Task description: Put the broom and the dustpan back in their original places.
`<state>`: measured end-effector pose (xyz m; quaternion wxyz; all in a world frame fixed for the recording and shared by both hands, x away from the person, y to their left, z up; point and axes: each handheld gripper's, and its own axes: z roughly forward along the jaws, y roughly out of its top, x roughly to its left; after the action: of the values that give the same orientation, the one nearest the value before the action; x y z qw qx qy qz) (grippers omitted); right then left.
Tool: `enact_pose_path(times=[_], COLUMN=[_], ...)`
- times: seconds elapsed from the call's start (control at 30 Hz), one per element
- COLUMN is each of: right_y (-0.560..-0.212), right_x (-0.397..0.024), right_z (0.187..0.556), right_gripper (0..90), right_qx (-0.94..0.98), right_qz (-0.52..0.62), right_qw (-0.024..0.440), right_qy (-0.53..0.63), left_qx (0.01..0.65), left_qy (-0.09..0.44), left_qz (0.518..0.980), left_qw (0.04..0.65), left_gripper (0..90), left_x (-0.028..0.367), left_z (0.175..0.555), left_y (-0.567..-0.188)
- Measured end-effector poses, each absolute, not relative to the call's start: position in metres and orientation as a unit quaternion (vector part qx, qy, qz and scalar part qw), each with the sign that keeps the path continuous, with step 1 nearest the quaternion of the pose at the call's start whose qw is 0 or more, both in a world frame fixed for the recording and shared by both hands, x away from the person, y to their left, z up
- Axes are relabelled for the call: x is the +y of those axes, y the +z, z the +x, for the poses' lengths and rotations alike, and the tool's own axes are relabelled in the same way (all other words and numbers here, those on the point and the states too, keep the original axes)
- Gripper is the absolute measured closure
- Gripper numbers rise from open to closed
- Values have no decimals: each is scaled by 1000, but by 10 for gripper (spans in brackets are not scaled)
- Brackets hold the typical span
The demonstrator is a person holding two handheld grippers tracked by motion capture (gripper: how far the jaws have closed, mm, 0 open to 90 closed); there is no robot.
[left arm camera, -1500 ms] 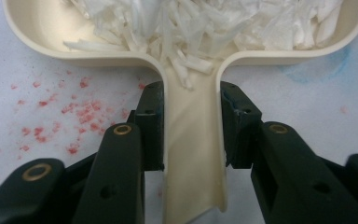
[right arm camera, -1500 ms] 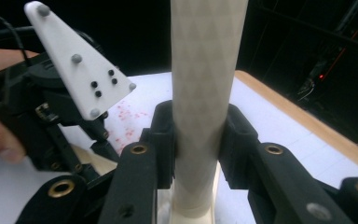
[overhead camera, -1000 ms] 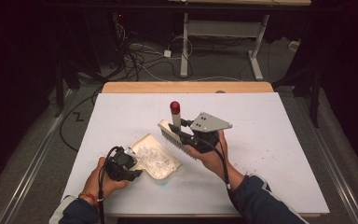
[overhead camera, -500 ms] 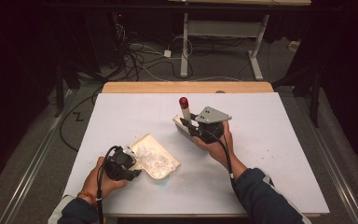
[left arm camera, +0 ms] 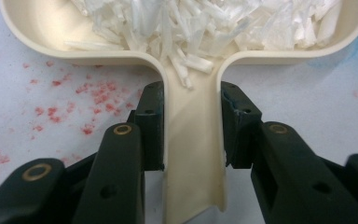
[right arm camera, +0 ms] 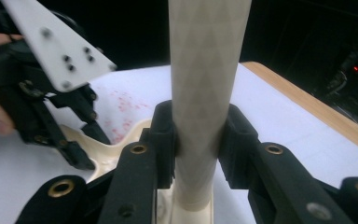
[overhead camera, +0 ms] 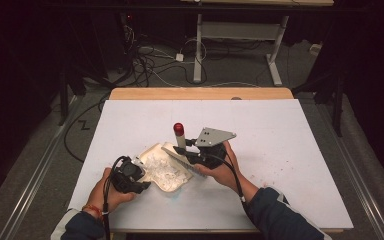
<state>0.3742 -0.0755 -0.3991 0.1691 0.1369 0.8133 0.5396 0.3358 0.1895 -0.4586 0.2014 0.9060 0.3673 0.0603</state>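
The left tongs (left arm camera: 191,135) clamp the cream dustpan's (left arm camera: 191,154) handle on the white surface (overhead camera: 290,145); the right tongs (overhead camera: 192,154) grip a red-tipped brush (overhead camera: 180,137) at its rim. Sweeping shreds (left arm camera: 205,23) inward looks next.

white table (overhead camera: 290,145) (red-stained), floor cables (overhead camera: 150,55)

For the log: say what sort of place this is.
Probably a lab or recording workshop: a white-topped table in a dark room, loose cables on the floor, and an adjustable desk frame behind.

The right tongs (overhead camera: 192,155) brought the brush (overhead camera: 180,150) back over the dustpan (overhead camera: 165,167)
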Motion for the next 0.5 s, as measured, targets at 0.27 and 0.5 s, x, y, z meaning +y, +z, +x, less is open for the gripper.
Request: enact_pose_path(times=[0.27, 0.5], right_y=[-374, -371], right_x=[-91, -107], right_z=[365, 371], right_gripper=[711, 711], right_qx=[796, 793], right_qz=[123, 146], right_qw=[172, 187], right_qy=[567, 561], left_qx=[368, 368], left_qy=[58, 59], left_qz=[906, 906], left_qw=[201, 202], left_gripper=[632, 632], left_x=[189, 190], left_z=[336, 336], left_y=[-459, -459])
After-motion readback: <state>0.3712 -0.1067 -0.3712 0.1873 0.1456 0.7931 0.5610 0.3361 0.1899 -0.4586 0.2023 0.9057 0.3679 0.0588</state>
